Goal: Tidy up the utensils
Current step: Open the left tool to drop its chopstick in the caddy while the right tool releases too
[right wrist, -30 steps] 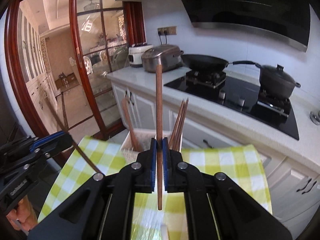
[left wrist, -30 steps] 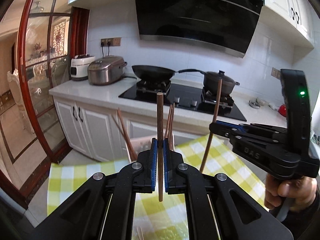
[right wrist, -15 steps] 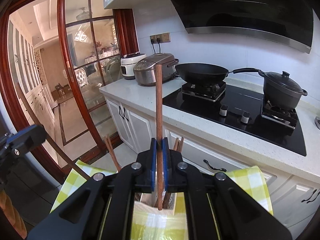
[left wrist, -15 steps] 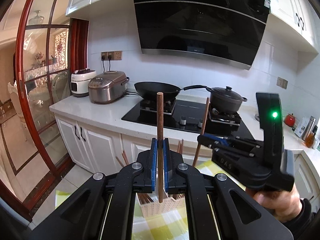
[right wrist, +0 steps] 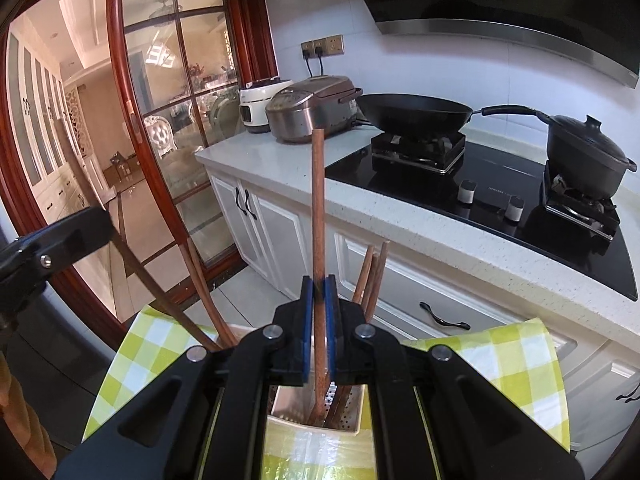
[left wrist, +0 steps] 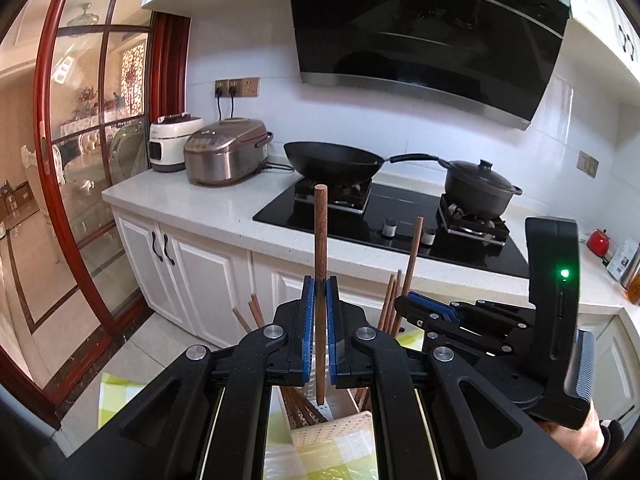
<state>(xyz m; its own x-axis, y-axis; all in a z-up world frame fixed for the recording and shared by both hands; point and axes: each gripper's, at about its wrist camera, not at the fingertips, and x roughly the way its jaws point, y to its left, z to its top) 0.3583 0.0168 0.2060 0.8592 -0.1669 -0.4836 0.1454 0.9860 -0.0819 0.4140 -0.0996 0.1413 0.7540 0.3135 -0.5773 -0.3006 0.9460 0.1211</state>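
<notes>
My left gripper [left wrist: 319, 312] is shut on a brown wooden chopstick [left wrist: 320, 236], held upright above the white perforated utensil holder [left wrist: 332, 432]. My right gripper [right wrist: 319, 312] is shut on another wooden chopstick [right wrist: 318, 200], upright, with its lower tip down inside the holder [right wrist: 352, 424]. Several chopsticks [right wrist: 370, 276] stand in the holder. The right gripper also shows in the left wrist view [left wrist: 416, 308] with its chopstick [left wrist: 412, 256]. The left gripper shows at the left edge of the right wrist view [right wrist: 92, 228].
The holder stands on a green-and-white checked cloth [right wrist: 516, 360]. Behind is a white counter [left wrist: 192, 200] with a rice cooker [left wrist: 226, 152], a black wok [left wrist: 332, 162] and a black pot [left wrist: 480, 188] on the hob. A red-framed glass door [right wrist: 120, 120] is at the left.
Both grippers have moved forward and down over the holder, which now lies right under the fingers. The right chopstick's tip has gone down into the holder. Both grips are unchanged.
</notes>
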